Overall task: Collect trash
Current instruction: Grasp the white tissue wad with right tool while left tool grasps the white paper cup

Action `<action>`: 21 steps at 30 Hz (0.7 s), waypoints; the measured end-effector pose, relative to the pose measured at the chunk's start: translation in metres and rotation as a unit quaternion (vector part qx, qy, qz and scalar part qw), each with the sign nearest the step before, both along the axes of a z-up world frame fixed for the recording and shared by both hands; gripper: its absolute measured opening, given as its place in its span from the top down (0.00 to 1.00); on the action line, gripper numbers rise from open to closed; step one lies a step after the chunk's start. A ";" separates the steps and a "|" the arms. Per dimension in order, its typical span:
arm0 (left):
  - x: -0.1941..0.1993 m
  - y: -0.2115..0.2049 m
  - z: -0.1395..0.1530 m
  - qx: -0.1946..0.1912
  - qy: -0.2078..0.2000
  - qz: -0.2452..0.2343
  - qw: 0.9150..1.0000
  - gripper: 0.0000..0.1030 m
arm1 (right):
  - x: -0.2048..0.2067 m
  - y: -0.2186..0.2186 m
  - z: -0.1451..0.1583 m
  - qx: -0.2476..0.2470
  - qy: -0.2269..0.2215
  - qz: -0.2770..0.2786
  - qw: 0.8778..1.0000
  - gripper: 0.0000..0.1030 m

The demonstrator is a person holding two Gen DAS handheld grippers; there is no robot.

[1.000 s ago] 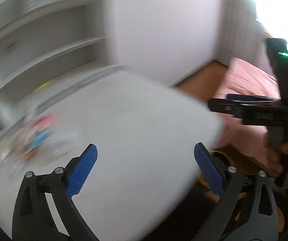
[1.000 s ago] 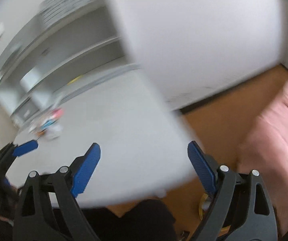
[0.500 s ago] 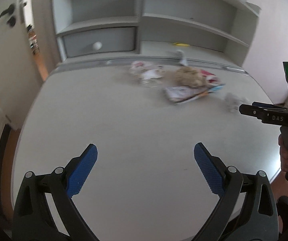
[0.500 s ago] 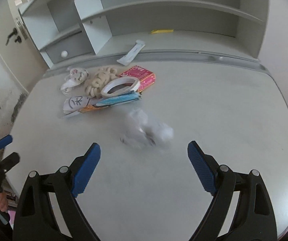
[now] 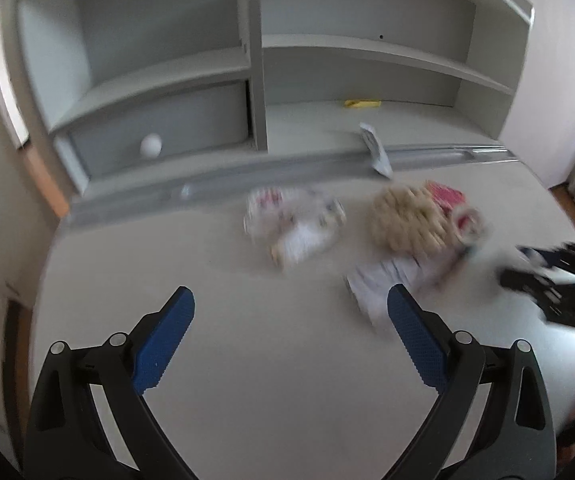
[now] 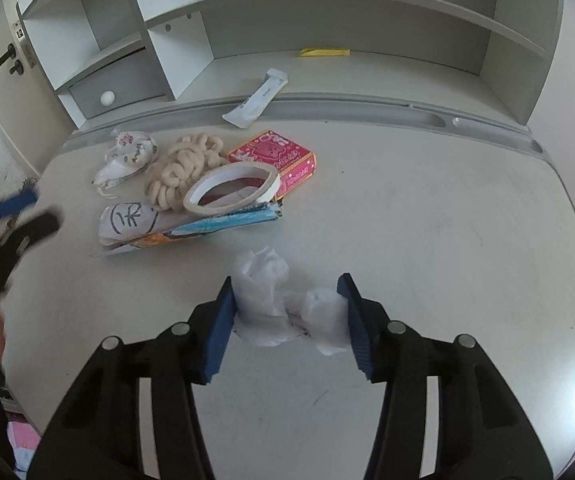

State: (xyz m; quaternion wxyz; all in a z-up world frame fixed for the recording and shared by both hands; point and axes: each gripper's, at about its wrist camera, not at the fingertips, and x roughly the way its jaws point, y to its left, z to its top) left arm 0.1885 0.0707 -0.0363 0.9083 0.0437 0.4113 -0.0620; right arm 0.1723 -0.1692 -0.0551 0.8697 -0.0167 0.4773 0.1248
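A: What is seen from the left wrist?

B: The left claw [image 5: 290, 334] is held wide apart above bare surface [image 5: 287, 380], with nothing between its blue pads. The view is blurred. Beyond it, a beige coil of rope [image 5: 407, 220], a crumpled patterned wrapper [image 5: 293, 222] and a white paper [image 5: 379, 284] are made out, the paper just beside the right-hand pad. The right claw [image 5: 543, 280] is glimpsed at the right edge, too smeared to be read here.

A: And from the right wrist?

B: The right claw [image 6: 287, 320] is seen closing around a crumpled white tissue [image 6: 283, 304], which lies on the surface [image 6: 447, 240] between the pads; both pads are shown against its sides, though a firm grip cannot be confirmed. Farther back a tape ring [image 6: 231, 188] is rested on a pink box [image 6: 275, 158] and a blue packet [image 6: 223, 222]. A white sachet [image 6: 257, 98] is laid across the back groove, and a yellow item [image 6: 324, 52] sits on the shelf [image 6: 367, 68].
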 end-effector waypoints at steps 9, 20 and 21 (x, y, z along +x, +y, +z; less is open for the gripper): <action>0.077 -0.005 -0.029 -0.012 0.065 -0.007 0.998 0.09 | -0.015 -0.023 0.010 0.002 -0.001 -0.003 1.000 0.51; 0.077 -0.018 -0.025 0.033 0.045 -0.006 0.998 0.85 | -0.032 -0.057 0.017 0.010 -0.009 -0.029 1.000 0.51; 0.074 -0.019 -0.022 0.031 0.043 -0.005 0.999 0.87 | -0.034 -0.062 0.018 0.012 -0.012 -0.032 0.999 0.51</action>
